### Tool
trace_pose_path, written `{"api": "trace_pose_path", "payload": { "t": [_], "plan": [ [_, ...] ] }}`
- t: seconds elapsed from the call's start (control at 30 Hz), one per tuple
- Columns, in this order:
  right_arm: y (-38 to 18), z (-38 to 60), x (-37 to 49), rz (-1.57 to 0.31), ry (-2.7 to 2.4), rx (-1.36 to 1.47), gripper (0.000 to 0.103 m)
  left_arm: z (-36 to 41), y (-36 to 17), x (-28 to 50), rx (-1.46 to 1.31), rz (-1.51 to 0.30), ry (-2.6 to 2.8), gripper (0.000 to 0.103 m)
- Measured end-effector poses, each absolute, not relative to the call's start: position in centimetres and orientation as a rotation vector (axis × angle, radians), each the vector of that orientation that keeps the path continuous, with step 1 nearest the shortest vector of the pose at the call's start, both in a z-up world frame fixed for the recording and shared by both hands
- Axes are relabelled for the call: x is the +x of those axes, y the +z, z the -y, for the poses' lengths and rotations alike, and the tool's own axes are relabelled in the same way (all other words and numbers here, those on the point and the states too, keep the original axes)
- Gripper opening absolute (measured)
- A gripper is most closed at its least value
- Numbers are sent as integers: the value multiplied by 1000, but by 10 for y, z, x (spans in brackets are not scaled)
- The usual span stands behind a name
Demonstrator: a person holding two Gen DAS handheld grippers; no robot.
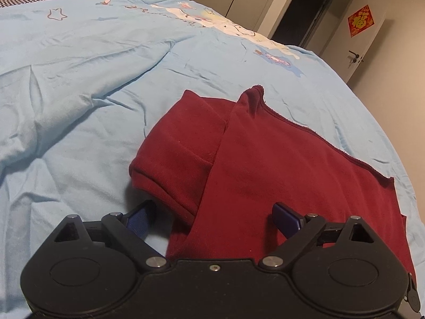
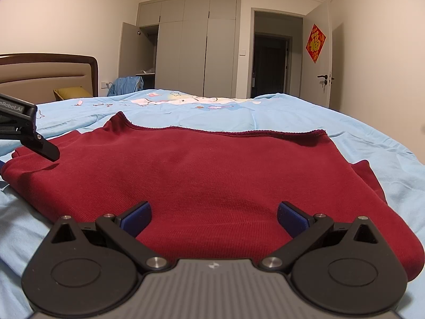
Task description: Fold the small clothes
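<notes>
You are holding left gripper [image 1: 213, 216] and right gripper [image 2: 214, 216] spread wide over red garment [image 2: 202, 175] lying on bed [image 1: 79, 93], gripping nothing.

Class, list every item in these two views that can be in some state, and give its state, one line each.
Red garment: lying on the bed, partly folded, one sleeve laid across its body.
Left claw: open, garment edge between its fingers, not pinched.
Right claw: open, over the garment's near edge.
Blue bed cover: spread out, wrinkled.
Room door: open.
Wardrobe door: left one ajar, others closed.
</notes>
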State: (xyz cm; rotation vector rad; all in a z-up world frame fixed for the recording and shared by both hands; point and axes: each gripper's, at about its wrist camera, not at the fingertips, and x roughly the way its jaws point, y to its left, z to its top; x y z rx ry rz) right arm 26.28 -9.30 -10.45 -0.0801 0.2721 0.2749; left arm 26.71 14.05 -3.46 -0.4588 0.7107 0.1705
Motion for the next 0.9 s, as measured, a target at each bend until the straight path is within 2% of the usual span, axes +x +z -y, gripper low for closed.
{"api": "trace_pose_path", "payload": {
  "t": [0.23, 0.37, 0.43, 0.57, 0.77, 0.83, 0.9],
  "plan": [
    [-105, 93, 263, -272, 275, -80, 103, -140, -35, 268, -443, -719, 174, 94],
    [-105, 93, 263, -271, 275, -80, 103, -139, -33, 267, -433, -722, 176, 89],
    [-105, 93, 263, -271, 275, -80, 103, -138, -33, 267, -419, -720, 178, 84],
    [-105, 93, 262, -270, 275, -79, 103, -136, -31, 267, -421, -712, 169, 64],
    [-103, 93, 264, -279, 272, -78, 103, -139, -31, 266, -485, -693, 194, 61],
    [-99, 92, 266, -301, 271, -79, 103, -140, -31, 265, -501, -684, 210, 55],
    [-92, 93, 270, -344, 281, -83, 103, -142, -29, 265, -508, -676, 224, 34]
  ]
}}
